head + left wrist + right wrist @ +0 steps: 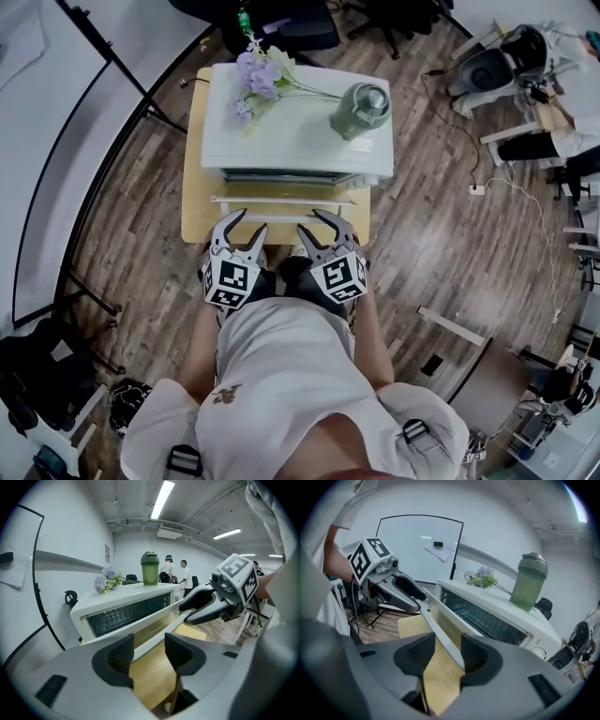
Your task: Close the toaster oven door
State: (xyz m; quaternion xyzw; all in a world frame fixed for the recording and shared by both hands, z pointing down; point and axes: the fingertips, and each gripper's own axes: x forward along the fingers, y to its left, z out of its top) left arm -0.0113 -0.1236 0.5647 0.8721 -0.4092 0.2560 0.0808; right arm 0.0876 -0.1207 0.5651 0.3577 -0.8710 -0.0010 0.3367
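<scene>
The left claw and right claw are closed narrowly on the handle of the toaster oven door, lying open at 12 o'clock; were it lifted unevenly, the handle could be lost and the door dropped, or the bottle at 1 o'clock toppled.

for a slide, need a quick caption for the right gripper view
Right hand-held gripper closed on the edge of the open toaster oven door, green bottle on top.
</scene>
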